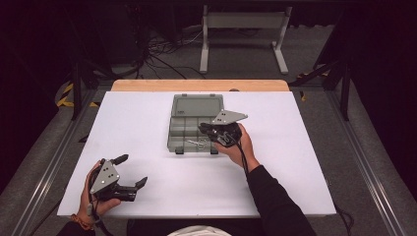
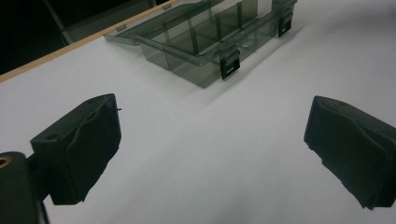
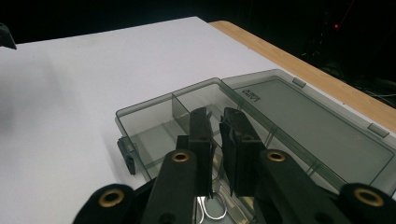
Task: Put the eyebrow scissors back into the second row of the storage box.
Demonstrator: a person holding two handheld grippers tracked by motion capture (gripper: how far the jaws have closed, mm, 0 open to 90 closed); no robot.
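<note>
A smoky grey plastic compartment box lies open at the table's middle, its lid folded flat on the far side. A small silver wire piece rests in a front compartment. My right gripper reaches into the box from the right. In the right gripper view the box wall and lid show, and my right gripper has only a slim gap between its jaws, with nothing pinched; the wire piece lies below them. My left gripper rests near the front left, wide open and holding nothing, facing the box.
The white tabletop ends in a wooden strip at the far edge. Beyond it, on the dark floor, stand a white metal frame and tangled cables. Black latches stick out from the box's front.
</note>
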